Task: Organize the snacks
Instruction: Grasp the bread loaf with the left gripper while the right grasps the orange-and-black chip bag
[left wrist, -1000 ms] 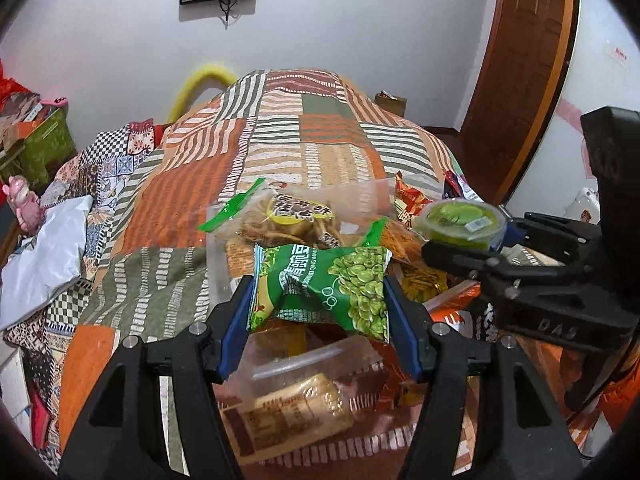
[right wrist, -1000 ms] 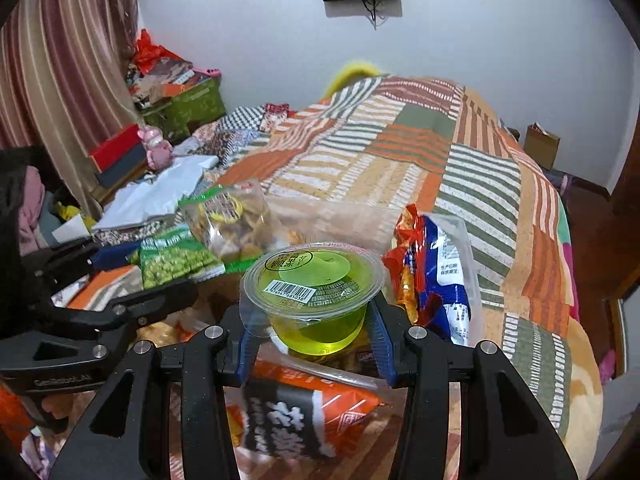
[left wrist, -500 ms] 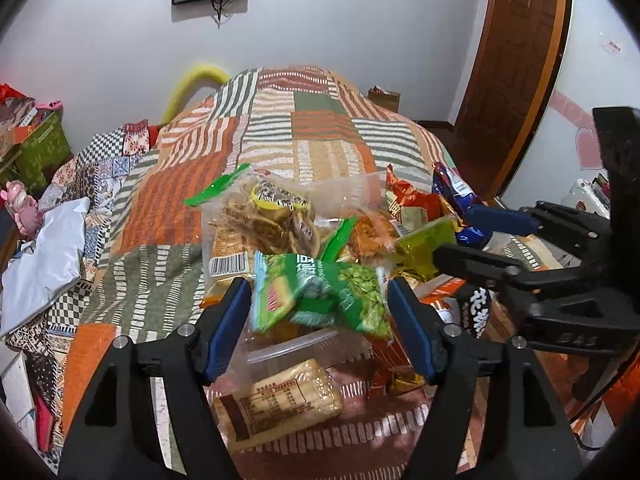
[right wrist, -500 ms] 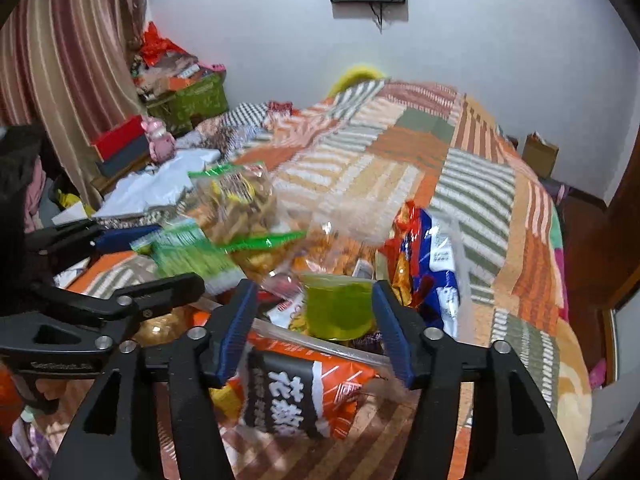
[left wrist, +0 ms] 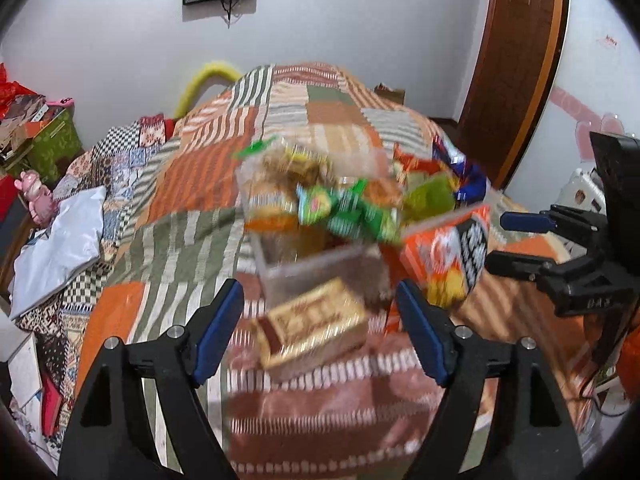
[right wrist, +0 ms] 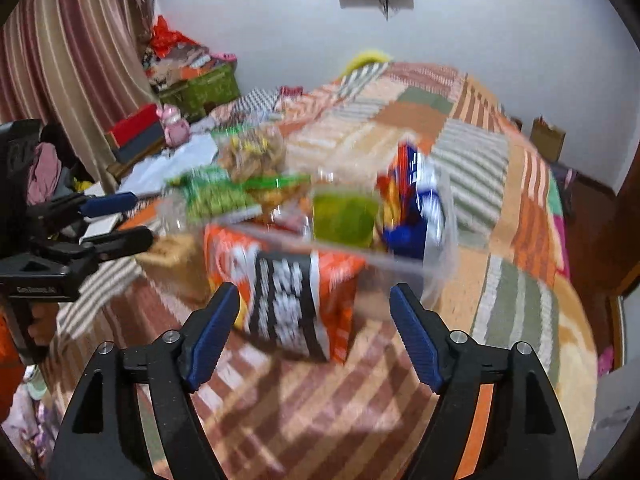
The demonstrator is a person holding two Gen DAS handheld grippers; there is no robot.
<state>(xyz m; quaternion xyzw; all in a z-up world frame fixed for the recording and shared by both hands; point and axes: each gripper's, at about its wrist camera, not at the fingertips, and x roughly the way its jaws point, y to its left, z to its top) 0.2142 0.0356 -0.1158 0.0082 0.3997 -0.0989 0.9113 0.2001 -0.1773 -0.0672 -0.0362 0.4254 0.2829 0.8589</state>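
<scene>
A clear plastic bin [left wrist: 308, 268] on the patchwork bed holds a pile of snacks. The green pea packet [left wrist: 348, 212] lies on top of the pile and also shows in the right wrist view [right wrist: 216, 196]. The green jelly cup [right wrist: 344, 216] sits in the bin beside a blue and red packet [right wrist: 416, 200]. An orange chip bag [right wrist: 288, 296] leans on the bin's near side. A gold biscuit pack [left wrist: 312, 328] lies in front of it. My left gripper [left wrist: 320, 328] is open and empty, pulled back from the bin. My right gripper [right wrist: 314, 332] is open and empty.
The bedspread [left wrist: 180, 240] stretches left and far behind the bin. A white cloth [left wrist: 60, 248] and a pink toy [left wrist: 36, 196] lie at the left edge. A wooden door [left wrist: 516, 60] stands at the right. Boxes [right wrist: 192, 84] pile up by the curtain.
Both grippers opened and drew back. The pea packet dropped from the left gripper onto the pile. The jelly cup left the right gripper and now sits in the bin.
</scene>
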